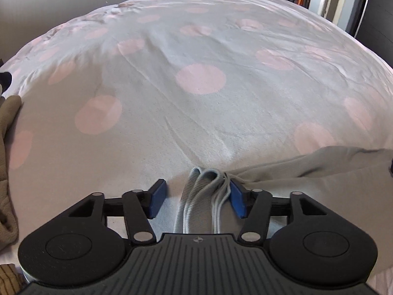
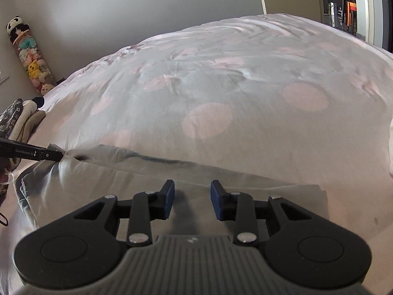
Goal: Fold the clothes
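Folding status: you're partway through, judging by how the cloth lies.
Left gripper (image 1: 195, 200): jaws wide. The ribbed band (image 1: 196, 196) of the grey garment (image 1: 307, 169) lies between the pads; the right pad (image 1: 237, 200) touches the band's cords, the left pad (image 1: 157, 200) stands clear of it. No clamp, so you hold nothing there.
Right gripper (image 2: 192, 201): jaws part open, hovering just over the flat grey garment (image 2: 147, 184). Nothing between the pads.
Garment: spread on the near edge of the bed (image 2: 245, 86), folded over at least once. The far fold edge runs straight across just beyond your right gripper. The left corner by your other gripper's tip (image 2: 52, 156) is bunched and rumpled.
Done: one fold looks laid, both grips let go.
Left: I'd say smooth that left corner, then fold again to get a compact stack. How many folds lie under there I can't tell.
Left side: other clothes (image 2: 27, 123) piled at the bed's edge, a brown piece (image 1: 7, 172) nearest; these look unfolded, so likely more work waiting.
Far: dotted cover bare beyond the garment; plush toy stack (image 2: 32, 56) in the back corner.
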{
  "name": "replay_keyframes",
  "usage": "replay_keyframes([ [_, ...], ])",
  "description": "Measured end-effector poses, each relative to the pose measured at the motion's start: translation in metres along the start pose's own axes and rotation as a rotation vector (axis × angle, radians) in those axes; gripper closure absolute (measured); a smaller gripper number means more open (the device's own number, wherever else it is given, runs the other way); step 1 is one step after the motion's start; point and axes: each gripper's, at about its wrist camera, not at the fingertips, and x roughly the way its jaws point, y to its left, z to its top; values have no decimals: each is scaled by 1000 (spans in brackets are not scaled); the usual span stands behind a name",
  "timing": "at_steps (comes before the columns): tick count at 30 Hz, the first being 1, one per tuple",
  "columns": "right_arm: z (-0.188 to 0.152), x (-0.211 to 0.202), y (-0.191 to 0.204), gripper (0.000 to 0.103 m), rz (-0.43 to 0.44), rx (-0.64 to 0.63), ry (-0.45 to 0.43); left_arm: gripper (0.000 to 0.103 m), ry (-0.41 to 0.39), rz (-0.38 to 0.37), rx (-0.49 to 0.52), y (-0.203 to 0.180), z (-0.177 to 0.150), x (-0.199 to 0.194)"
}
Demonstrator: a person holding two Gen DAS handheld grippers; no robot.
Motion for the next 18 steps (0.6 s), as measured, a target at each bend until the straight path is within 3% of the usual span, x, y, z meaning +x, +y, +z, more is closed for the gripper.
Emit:
replay_keyframes([
  [2, 0, 0, 1, 64, 7, -6, -2, 44, -1, -27, -64, 9, 2, 3],
  [4, -1, -1, 1, 64, 11, -4, -4, 57, -3, -54, -107, 14, 4, 1],
  [5, -1, -2, 0, 64, 13, -2, -5, 72, -2, -74, -126, 16, 6, 0],
  [6, -1, -3, -1, 64, 14, 2, -6, 75, 2, -89, -138, 16, 8, -3],
  [13, -4, -8, -1, 64, 4, 8, -12, 69, -40, -42, -152, 8, 8, -39],
  [15, -4, -10, -1, 63, 3, 13, -16, 55, -62, -34, -159, 7, 4, -54],
  [18, -3, -14, -1, 62, -2, 18, -24, 50, -51, -23, -149, 4, -8, -70],
])
